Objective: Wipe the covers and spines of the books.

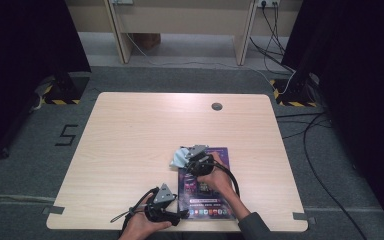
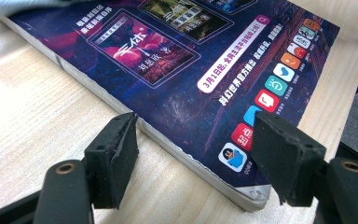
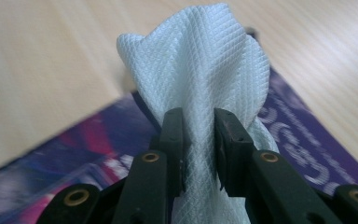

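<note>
Right tongs (image 3: 199, 140) clenched on cloth (image 3: 200, 70); left tongs (image 2: 193, 158) released astride magazine (image 2: 177, 79) corner, wiping may shift it

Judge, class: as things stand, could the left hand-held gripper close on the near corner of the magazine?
Probably yes. The left hand-held gripper stands open with the magazine corner between its jaws, nothing in between. The right hand-held gripper, pinching the cloth, works farther up the cover.

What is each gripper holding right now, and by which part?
The right gripper pinches the pale cloth at a bunched fold. The left gripper is open astride the book's near corner, holding nothing.
</note>
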